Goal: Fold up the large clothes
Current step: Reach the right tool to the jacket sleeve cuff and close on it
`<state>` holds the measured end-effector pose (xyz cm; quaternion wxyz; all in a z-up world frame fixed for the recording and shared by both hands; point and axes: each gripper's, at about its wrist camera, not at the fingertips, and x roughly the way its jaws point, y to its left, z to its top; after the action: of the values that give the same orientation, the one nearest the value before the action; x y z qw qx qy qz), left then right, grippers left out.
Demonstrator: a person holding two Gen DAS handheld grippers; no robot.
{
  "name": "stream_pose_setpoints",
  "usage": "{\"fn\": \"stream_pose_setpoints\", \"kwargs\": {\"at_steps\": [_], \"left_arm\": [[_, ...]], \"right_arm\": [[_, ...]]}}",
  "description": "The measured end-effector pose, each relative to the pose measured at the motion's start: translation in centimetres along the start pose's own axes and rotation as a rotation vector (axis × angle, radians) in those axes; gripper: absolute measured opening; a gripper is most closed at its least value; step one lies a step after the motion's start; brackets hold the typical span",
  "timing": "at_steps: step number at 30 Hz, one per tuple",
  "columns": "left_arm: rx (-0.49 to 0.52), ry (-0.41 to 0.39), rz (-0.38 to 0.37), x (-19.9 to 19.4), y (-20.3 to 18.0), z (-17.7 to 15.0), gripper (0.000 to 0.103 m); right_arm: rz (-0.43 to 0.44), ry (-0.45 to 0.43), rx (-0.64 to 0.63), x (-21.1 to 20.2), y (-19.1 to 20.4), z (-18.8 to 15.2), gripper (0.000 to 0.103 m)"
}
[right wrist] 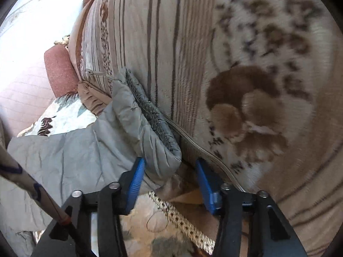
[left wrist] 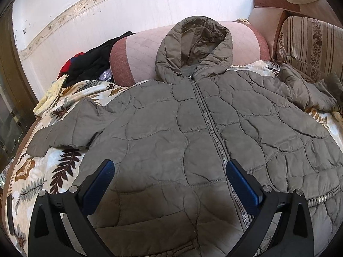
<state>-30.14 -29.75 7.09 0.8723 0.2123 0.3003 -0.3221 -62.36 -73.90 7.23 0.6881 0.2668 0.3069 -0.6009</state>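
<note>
An olive-grey quilted hooded jacket [left wrist: 175,128] lies face up and zipped on a leaf-patterned blanket [left wrist: 42,167], hood toward the sofa back, sleeves spread to both sides. My left gripper [left wrist: 170,171] is open and empty, hovering above the jacket's lower front. In the right wrist view, the jacket's right sleeve cuff [right wrist: 154,132] rests against a striped cushion [right wrist: 193,42]. My right gripper [right wrist: 170,171] is open, its blue pads [right wrist: 137,180] on either side of the cuff's end, not closed on it.
A pink bolster [left wrist: 137,55] lies behind the hood. Dark and red clothes [left wrist: 90,62] are piled at the back left. The striped cushion [left wrist: 310,45] stands at the right. A tiled wall [left wrist: 128,6] is behind. A thin stick [right wrist: 32,184] crosses the lower left of the right wrist view.
</note>
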Motion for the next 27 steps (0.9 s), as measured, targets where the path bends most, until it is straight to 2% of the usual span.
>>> {"fn": "stream_pose_setpoints", "kwargs": {"at_steps": [1, 2, 6, 13, 19, 27], "left_arm": [[0.0, 0.002, 0.0, 0.1, 0.0, 0.0, 0.103], [0.001, 0.006, 0.0, 0.2, 0.0, 0.0, 0.103], [-0.008, 0.015, -0.005, 0.3, 0.2, -0.1, 0.103], [-0.011, -0.007, -0.007, -0.6, 0.5, 0.0, 0.103], [-0.026, -0.035, 0.002, -1.7, 1.3, 0.2, 0.103], [-0.06, -0.071, 0.016, -3.2, 3.1, 0.4, 0.103]], "right_arm": [[0.003, 0.0, -0.005, 0.3, 0.2, 0.1, 0.04], [0.0, 0.001, -0.017, 0.4, 0.4, 0.1, 0.03], [0.005, -0.028, -0.037, -0.8, 0.8, 0.2, 0.02], [0.062, -0.089, -0.081, -5.1, 1.5, 1.5, 0.016], [0.146, -0.1, -0.087, -9.6, 2.5, 3.2, 0.015], [0.239, -0.144, -0.177, -17.0, 8.1, 3.8, 0.014]]}}
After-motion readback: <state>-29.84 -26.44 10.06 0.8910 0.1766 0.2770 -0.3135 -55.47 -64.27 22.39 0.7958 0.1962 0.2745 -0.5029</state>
